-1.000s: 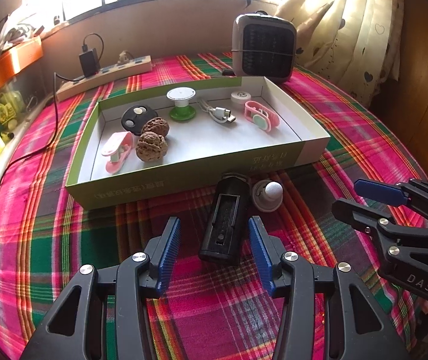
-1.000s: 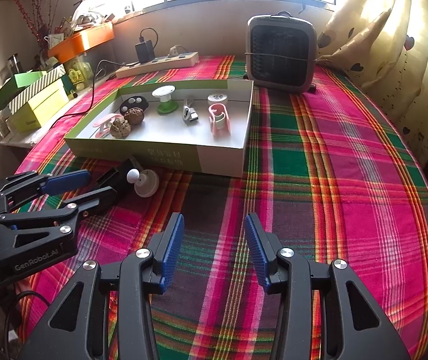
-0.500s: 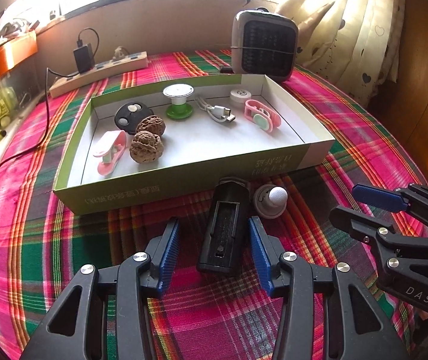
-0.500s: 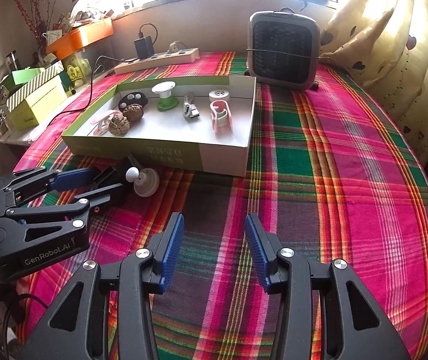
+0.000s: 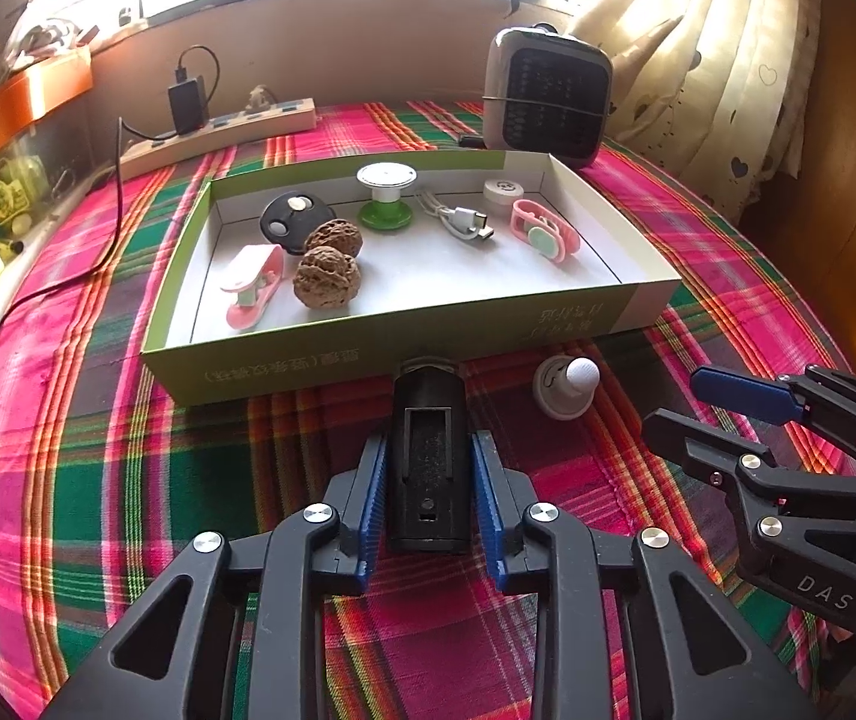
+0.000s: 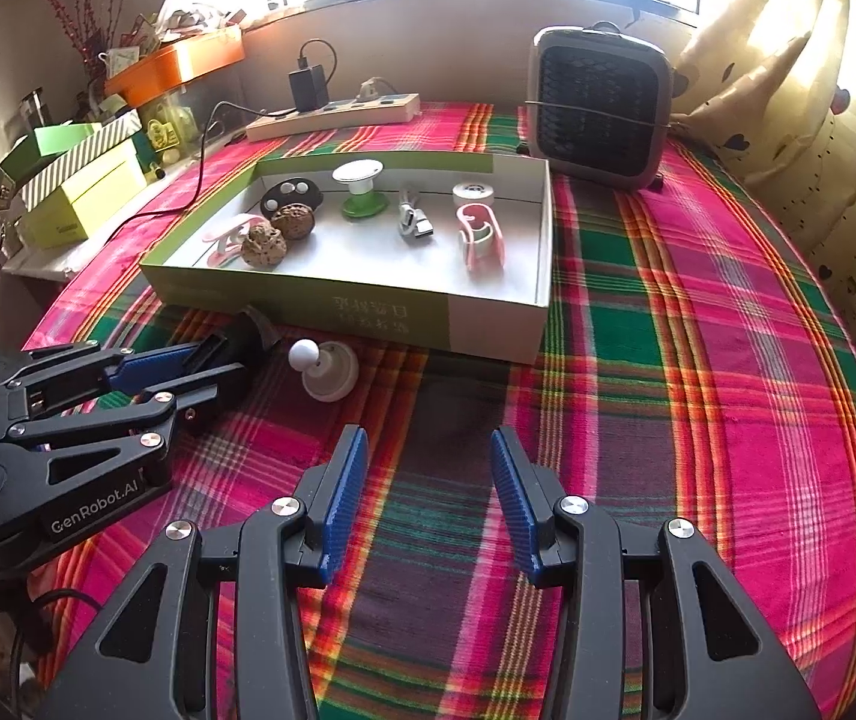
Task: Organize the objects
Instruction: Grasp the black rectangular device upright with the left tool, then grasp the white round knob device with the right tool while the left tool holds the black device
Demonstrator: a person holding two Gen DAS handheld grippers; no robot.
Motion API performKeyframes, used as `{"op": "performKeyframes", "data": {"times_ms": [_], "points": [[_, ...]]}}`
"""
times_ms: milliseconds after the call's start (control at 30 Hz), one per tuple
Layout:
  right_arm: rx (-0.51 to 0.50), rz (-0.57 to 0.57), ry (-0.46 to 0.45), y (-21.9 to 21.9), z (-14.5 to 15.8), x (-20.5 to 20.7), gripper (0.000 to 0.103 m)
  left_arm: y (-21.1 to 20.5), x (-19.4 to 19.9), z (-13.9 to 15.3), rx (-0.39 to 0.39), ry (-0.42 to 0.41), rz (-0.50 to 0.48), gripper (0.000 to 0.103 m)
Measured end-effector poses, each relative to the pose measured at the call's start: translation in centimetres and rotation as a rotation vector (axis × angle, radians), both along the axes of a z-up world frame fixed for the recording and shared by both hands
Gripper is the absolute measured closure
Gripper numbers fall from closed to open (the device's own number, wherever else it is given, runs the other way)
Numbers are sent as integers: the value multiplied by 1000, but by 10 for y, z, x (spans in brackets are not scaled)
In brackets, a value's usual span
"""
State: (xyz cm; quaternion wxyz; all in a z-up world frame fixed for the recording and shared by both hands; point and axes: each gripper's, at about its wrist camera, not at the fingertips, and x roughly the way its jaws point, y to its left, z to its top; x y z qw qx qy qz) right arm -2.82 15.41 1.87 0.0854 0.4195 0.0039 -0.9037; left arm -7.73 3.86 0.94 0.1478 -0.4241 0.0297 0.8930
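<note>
A black oblong device (image 5: pixel 428 456) lies on the plaid cloth just in front of the green-and-white box (image 5: pixel 404 348). My left gripper (image 5: pixel 428 468) is shut on it, blue pads against its two sides; it also shows in the right wrist view (image 6: pixel 188 363). A white knob on a round base (image 5: pixel 566 387) stands right of the device and also shows in the right wrist view (image 6: pixel 326 369). My right gripper (image 6: pixel 422 480) is open and empty over bare cloth. The box holds two walnuts (image 5: pixel 326 276), pink clips, a spool and a cable.
A small heater (image 6: pixel 599 111) stands behind the box at the right. A power strip (image 6: pixel 338 111) with a charger lies at the back. Green boxes (image 6: pixel 86 180) and clutter are at the left. A curtain hangs at the right.
My left gripper has moved forward around the black device and closed on it. The right gripper has stayed open and nearly still.
</note>
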Motion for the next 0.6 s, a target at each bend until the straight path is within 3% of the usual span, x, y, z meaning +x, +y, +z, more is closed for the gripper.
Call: {"op": "performKeyframes", "data": {"times_ms": [600], "points": [[17, 83, -12, -32, -6, -20, 59, -27, 4, 0, 21, -7, 71, 78]]}}
